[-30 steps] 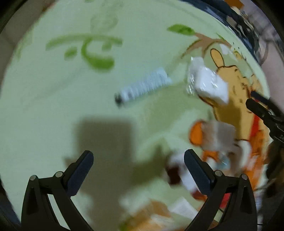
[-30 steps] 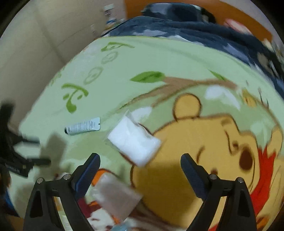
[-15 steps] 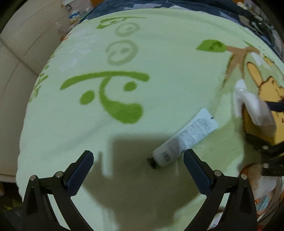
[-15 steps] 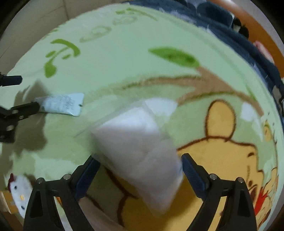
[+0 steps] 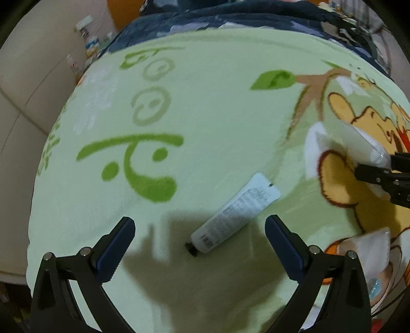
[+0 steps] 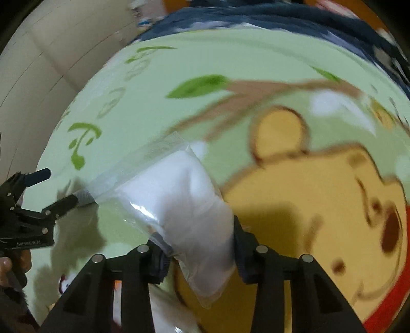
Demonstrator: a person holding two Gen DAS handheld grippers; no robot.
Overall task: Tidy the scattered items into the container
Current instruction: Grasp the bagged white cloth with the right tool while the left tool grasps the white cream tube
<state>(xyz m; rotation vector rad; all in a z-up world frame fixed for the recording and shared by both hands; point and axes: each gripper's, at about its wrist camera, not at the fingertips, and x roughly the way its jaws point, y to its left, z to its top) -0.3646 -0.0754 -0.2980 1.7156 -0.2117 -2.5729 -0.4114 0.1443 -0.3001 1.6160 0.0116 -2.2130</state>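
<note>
A white tube with a black cap (image 5: 234,216) lies on the green cartoon blanket (image 5: 205,107), just ahead of my open left gripper (image 5: 200,246), between its fingers' line. My right gripper (image 6: 197,246) is shut on a clear bag of white cotton pads (image 6: 184,205); the bag sticks out forward between the fingers. That bag and the right gripper also show in the left wrist view (image 5: 364,148) at the right edge. The left gripper shows in the right wrist view (image 6: 30,205) at the left. No container is in view.
Another clear packet (image 5: 369,248) lies at the lower right on the blanket. A dark blue blanket (image 6: 282,20) lies beyond the green one. A beige wall or cabinet (image 5: 33,76) stands to the left.
My right gripper has closed on the bag of cotton pads. My left gripper has moved closer to the tube, which now sits nearer between its fingers.
</note>
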